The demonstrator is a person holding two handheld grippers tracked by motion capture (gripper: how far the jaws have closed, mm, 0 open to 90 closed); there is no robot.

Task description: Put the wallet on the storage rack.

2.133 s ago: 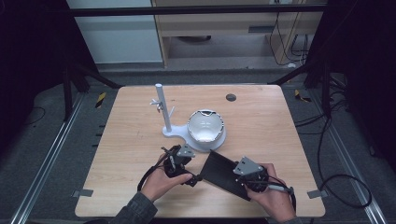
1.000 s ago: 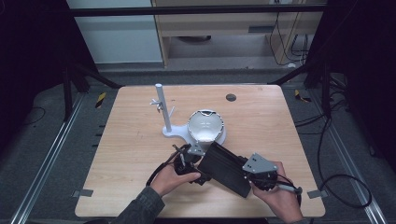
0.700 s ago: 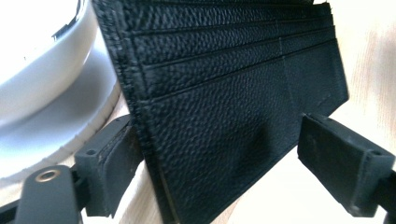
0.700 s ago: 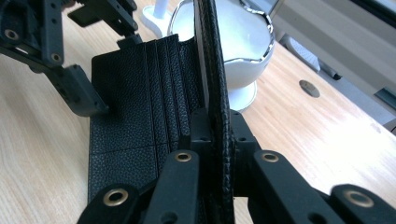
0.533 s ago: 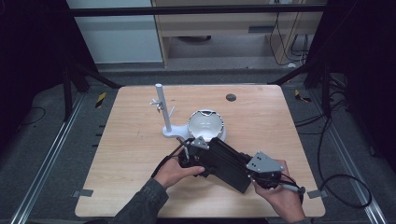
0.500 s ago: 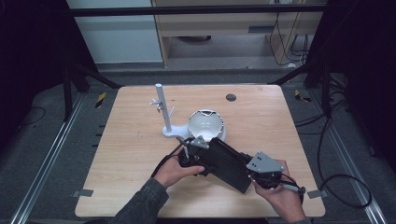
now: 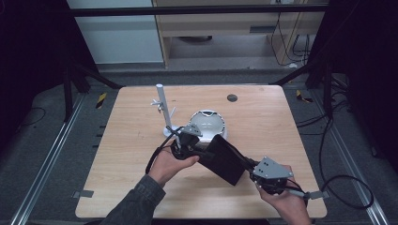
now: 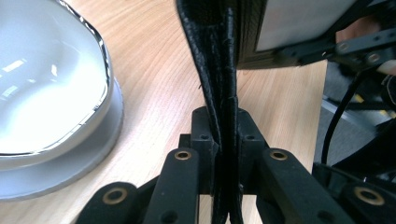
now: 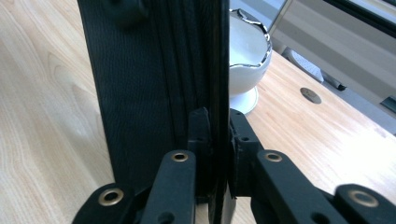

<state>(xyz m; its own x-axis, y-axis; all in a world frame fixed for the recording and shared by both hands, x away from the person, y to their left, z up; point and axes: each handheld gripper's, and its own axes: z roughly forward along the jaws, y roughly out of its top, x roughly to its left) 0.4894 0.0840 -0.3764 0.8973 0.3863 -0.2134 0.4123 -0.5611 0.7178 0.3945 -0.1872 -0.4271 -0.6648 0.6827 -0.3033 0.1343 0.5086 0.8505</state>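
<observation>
A flat black wallet-like case (image 7: 224, 159) is held clear of the tabletop (image 7: 117, 140) between two grippers, near the front middle of the surface. The left gripper (image 7: 190, 140) has its jaws just closed on the case's stitched edge (image 8: 223, 93), and the pads now pinch that edge from both sides; the right gripper (image 7: 263, 176) is clamped on the opposite edge (image 9: 212, 116), its jaws tight against the black fabric. The step in hand appears to be lifting and turning the case between the two hands. To do it well, both grips should stay firm while the hands move together, so that the thin edge does not slide out of either pair of jaws, and neither hand should pull away from the other hard enough to twist the case. Just behind the left gripper stands a white bowl with a dark scalloped rim (image 7: 209, 124), close enough that the raised end of the case could knock it; the case should be kept above or in front of that rim. A white stand with an upright post (image 7: 162, 105) stands beside the bowl, to its left. A small dark round disc (image 7: 232, 98) lies well apart toward the far edge.
</observation>
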